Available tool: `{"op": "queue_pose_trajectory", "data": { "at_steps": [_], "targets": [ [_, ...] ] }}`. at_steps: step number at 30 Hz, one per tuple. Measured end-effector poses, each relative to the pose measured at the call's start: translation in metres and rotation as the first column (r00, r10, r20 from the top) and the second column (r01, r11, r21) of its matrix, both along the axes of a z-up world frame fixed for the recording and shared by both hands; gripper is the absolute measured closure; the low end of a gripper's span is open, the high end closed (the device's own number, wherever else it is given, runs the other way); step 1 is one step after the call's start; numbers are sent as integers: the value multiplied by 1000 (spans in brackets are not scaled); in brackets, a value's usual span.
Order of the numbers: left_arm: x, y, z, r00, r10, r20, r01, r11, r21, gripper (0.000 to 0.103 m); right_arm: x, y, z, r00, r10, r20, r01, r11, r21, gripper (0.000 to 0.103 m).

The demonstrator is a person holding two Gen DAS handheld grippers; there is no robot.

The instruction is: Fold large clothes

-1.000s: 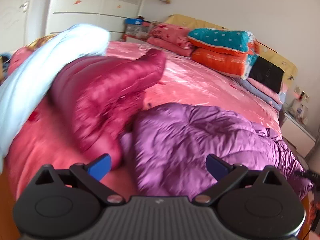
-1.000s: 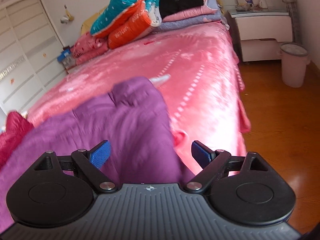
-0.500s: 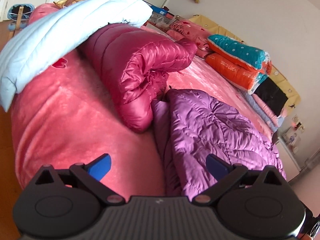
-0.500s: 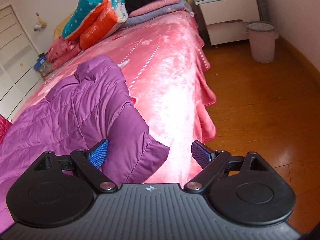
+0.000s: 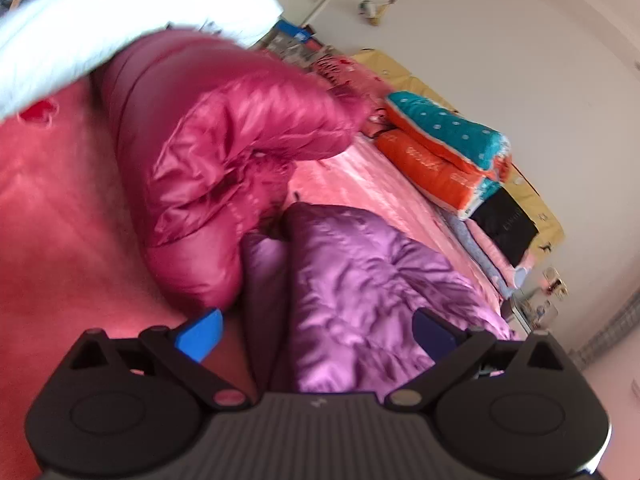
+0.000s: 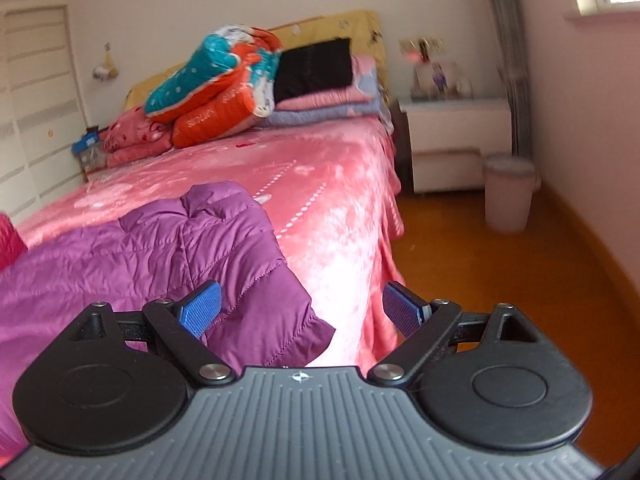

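- Though neither claw grips anything yet, lies closest of all to the right claw (image 6: 299, 308): the purple quilted jacket (image 6: 172, 248), spread along the near edge of the pink-covered bed (image 6: 320, 184).
- Runs lengthwise across the bed edge, from the maroon puffer jacket (image 5: 224, 168) on the left to a loose sleeve or corner on the right.
- Pokes straight into the gap of the right claw, that loose purple corner, just ahead of the left blue pad (image 6: 200, 310) and seemingly short of the right one; spread wide, holding nothing.
- Hovers over the other end, the left claw (image 5: 316, 330), equally wide apart and empty, with the purple jacket's left fold directly beyond its pads and the maroon jacket just beside, up and to the left.
- Lies further left and higher, blurred, a pale blue padded garment (image 5: 120, 20), over the maroon one.
- Seems, judging by this layout, to call for each claw taking its own end of the purple jacket, the right being nearer its cloth.
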State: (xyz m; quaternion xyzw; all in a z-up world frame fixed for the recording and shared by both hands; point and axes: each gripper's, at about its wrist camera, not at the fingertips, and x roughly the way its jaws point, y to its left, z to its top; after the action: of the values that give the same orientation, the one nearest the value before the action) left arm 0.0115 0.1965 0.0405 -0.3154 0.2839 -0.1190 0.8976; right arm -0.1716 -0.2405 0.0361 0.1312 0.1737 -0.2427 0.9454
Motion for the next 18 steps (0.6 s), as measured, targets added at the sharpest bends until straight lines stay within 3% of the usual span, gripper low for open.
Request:
{"op": "queue_pose_trajectory", "data": {
  "at_steps": [4,11,18],
  "targets": [
    [17,-1,-7,1000,-6,5,6,999,-42,2,6,2,-4,999,3,-42,-4,999,-35,0],
    [48,-14,-14,999,-54,-4,54,998,-40,1,10,-2,-7,998,-14,-68,11,999,-36,0],
    [68,-32,-13,995,-102,7,102,993,-64,1,14,9,-10,991,5,-132,-19,994,-112,0]
  ]
}}
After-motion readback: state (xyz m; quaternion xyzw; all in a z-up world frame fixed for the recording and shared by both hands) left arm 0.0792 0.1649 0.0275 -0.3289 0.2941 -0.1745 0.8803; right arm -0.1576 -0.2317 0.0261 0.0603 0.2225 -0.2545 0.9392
